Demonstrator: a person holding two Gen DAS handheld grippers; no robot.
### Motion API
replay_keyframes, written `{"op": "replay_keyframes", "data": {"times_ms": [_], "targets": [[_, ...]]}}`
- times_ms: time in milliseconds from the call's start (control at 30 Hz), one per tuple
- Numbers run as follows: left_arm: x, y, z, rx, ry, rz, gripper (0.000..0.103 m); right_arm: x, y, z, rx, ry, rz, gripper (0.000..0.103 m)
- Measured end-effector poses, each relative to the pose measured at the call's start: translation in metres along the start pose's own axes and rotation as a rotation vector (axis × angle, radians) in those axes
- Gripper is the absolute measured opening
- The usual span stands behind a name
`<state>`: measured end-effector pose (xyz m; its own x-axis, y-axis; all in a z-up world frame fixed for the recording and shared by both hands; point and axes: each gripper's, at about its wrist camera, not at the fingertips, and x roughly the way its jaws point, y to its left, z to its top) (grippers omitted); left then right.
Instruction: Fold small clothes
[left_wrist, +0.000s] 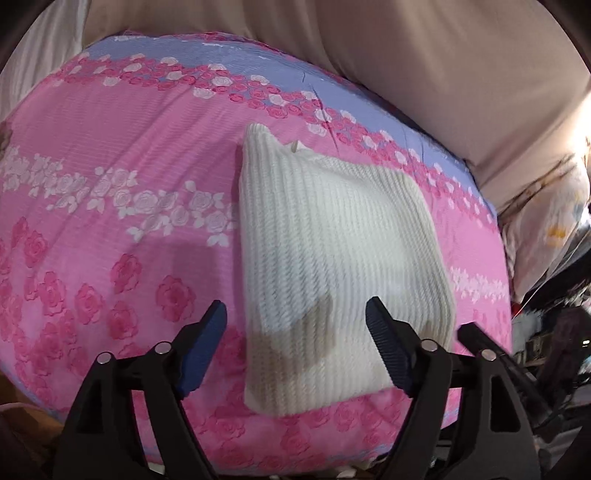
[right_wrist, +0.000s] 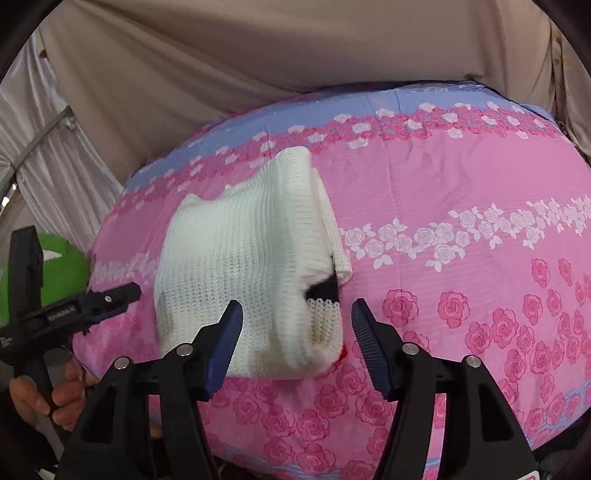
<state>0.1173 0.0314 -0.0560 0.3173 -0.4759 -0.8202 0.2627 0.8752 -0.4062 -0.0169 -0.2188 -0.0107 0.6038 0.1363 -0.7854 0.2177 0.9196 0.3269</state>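
Lying folded on pink rose-print quilt (left_wrist: 110, 229), toward its near edge: white ribbed knit garment (left_wrist: 332, 251). Hovering released over it, grasping nothing: left gripper (left_wrist: 295, 314), right gripper (right_wrist: 297, 310).

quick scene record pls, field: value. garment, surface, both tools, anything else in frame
garment: white knit piece, folded into a rough rectangle, lying flat
surface: pink rose-print bedcover with a lilac band at the far edge
left tool: open, empty, hovering above the garment's near edge
right tool: open, empty, over the garment's near right corner
contact: neither tool grips the garment
backdrop: beige fabric behind the bed
other: green object at left in the right wrist view, partly hidden
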Motion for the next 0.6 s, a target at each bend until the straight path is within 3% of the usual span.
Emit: {"op": "replay_keyframes", "data": {"times_ms": [100, 200, 233, 267, 333, 367, 400, 433, 600], "targets": [[0.010, -0.002, 0.009, -0.062, 0.004, -0.032, 0.089, 0.026, -0.008, 0.013, 0.043, 0.023, 0.010, 0.062], [0.042, 0.006, 0.012, -0.109, 0.080, -0.029, 0.088, 0.066, -0.020, 0.030, 0.072, 0.075, 0.006, 0.074], [0.054, 0.010, 0.012, -0.123, 0.108, -0.031, 0.086, 0.081, -0.024, 0.033, 0.083, 0.113, 0.010, 0.074], [0.063, 0.014, 0.011, -0.136, 0.134, -0.030, 0.076, 0.098, -0.030, 0.033, 0.103, 0.157, 0.018, 0.075], [0.071, 0.016, 0.012, -0.167, 0.158, -0.066, 0.062, 0.122, -0.041, 0.032, 0.185, 0.208, 0.115, 0.072], [0.066, 0.012, 0.016, -0.158, 0.145, -0.065, 0.051, 0.120, -0.043, 0.033, 0.213, 0.171, 0.134, 0.060], [0.060, 0.005, 0.020, -0.134, 0.135, -0.068, 0.044, 0.122, -0.042, 0.037, 0.226, 0.186, 0.160, 0.046], [0.047, -0.005, 0.025, -0.098, 0.108, -0.083, 0.043, 0.117, -0.038, 0.040, 0.229, 0.178, 0.157, 0.039], [0.006, -0.038, 0.040, 0.024, 0.002, -0.142, 0.046, 0.030, 0.006, 0.059, 0.069, -0.062, 0.165, 0.036]]}}
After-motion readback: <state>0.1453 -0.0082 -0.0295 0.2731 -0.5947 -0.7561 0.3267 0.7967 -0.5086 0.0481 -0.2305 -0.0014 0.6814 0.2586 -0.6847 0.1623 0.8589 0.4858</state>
